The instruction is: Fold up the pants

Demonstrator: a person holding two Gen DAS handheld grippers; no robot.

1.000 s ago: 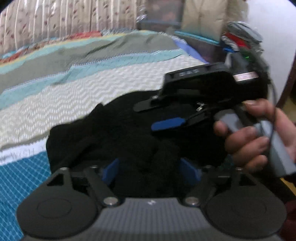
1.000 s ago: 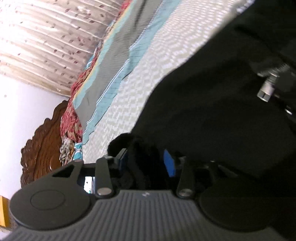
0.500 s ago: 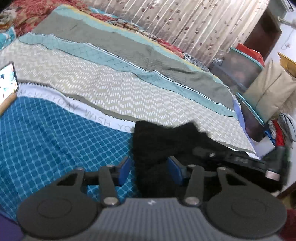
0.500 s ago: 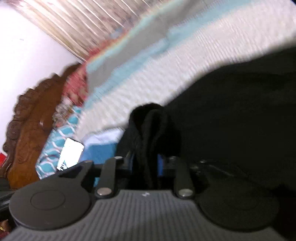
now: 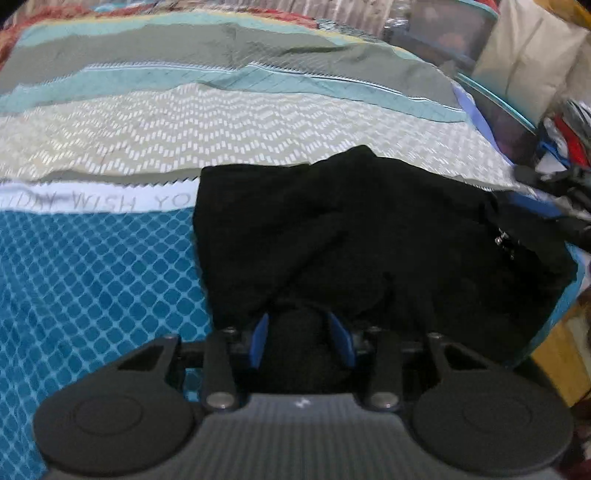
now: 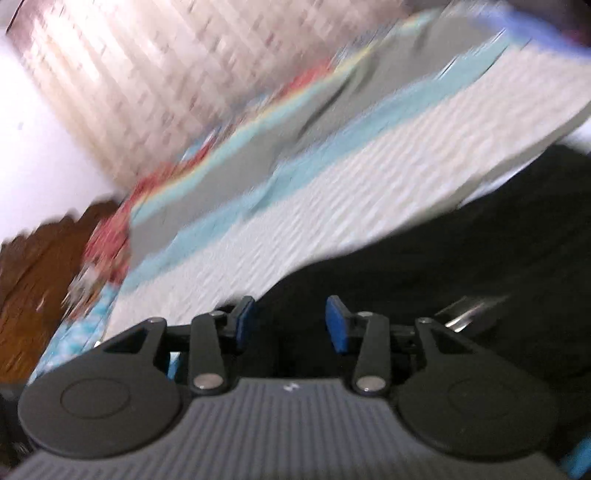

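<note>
The black pants [image 5: 369, 229] lie in a rumpled, partly folded heap on the patterned bedspread [image 5: 92, 277], near the bed's right edge. My left gripper [image 5: 299, 338] is at their near edge. Its jaws are closing, and the blue pads [image 5: 258, 339] press on a bunched fold of the black cloth. The right wrist view is blurred by motion. There my right gripper [image 6: 290, 325] hovers low over the pants [image 6: 461, 258]. Its jaws are opening, the blue pads [image 6: 336, 325] stand apart, and the dark cloth shows behind the gap without being pinched.
The bed's edge runs down the right. Beyond it stand clear storage boxes [image 5: 443, 33], a cream bag [image 5: 524, 62] and a pile of clothes [image 5: 565, 136]. A carved wooden headboard [image 6: 33, 280] and a curtain [image 6: 147, 74] lie on the far side.
My left gripper's jaws have narrowed onto a fold of the pants, and the pants now lie flatter. My right gripper's pads, clamped on a fold half a second ago, have parted.
</note>
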